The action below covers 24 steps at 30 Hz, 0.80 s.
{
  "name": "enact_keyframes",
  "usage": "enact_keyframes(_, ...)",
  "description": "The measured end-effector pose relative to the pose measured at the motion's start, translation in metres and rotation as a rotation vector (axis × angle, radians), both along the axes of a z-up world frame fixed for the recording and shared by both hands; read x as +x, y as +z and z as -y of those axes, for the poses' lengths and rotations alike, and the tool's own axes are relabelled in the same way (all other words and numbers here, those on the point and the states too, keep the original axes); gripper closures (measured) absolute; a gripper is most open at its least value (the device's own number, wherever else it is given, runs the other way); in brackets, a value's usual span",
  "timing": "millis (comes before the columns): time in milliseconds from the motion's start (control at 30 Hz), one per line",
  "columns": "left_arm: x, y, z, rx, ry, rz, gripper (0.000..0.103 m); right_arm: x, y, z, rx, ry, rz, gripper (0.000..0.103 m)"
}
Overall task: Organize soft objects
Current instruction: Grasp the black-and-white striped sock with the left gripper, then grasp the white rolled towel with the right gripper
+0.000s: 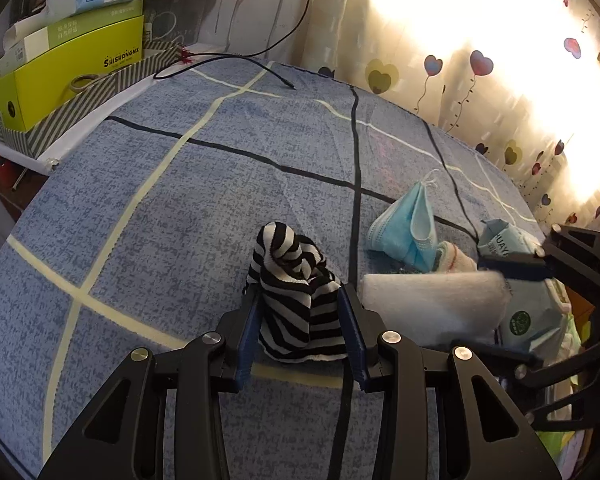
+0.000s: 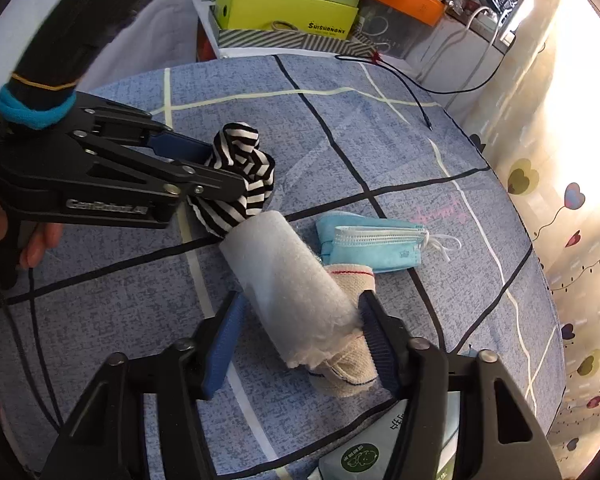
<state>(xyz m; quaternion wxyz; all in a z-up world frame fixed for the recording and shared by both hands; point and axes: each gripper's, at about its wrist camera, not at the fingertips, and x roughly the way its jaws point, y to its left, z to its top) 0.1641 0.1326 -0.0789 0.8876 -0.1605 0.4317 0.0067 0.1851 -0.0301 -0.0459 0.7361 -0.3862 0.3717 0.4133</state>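
Note:
A black-and-white striped cloth (image 1: 296,280) stands bunched on the blue bedsheet (image 1: 160,208), and my left gripper (image 1: 300,296) is shut on its lower part, both blue pads pressed to its sides. The right wrist view shows the same grip (image 2: 224,164) on the striped cloth (image 2: 240,172). A white fluffy roll (image 2: 284,280) lies slanted across a beige sock (image 2: 348,372). My right gripper (image 2: 302,298) straddles the roll, open: its right pad touches roll and sock, its left pad stands a little apart. A folded blue face mask (image 2: 368,244) lies just beyond.
A pale wipes packet (image 1: 528,320) lies at the bed's right edge. Yellow-green boxes (image 1: 60,76) in a striped tray stand on a side table at the back left. A black cable (image 1: 260,64) trails onto the sheet. A heart-patterned curtain (image 1: 500,80) hangs along the right.

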Motion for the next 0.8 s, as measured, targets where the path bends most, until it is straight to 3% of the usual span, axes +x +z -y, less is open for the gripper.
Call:
enact_keyframes(100, 0.001, -0.004, 0.0, 0.003, 0.006, 0.0, 0.064, -0.005, 0.0, 0.001, -0.002, 0.007, 0.014, 0.076)
enact_keyframes(267, 0.0, -0.005, 0.008, 0.062, -0.004, 0.012, 0.064, -0.014, 0.005, 0.007, 0.015, 0.008, 0.016, 0.083)
enact_keyframes(367, 0.0, -0.006, 0.011, 0.086, -0.011, 0.009, 0.079, -0.019, 0.01, 0.011, 0.035, 0.0, 0.018, 0.083)
enact_keyframes(500, -0.006, -0.002, 0.014, 0.088, -0.012, 0.008, 0.089, -0.023, 0.018, 0.021, 0.076, -0.029, 0.012, 0.083)
enact_keyframes(800, -0.036, 0.024, 0.025, 0.1, 0.006, 0.071, 0.091, -0.031, 0.047, 0.052, 0.219, -0.161, 0.003, 0.083)
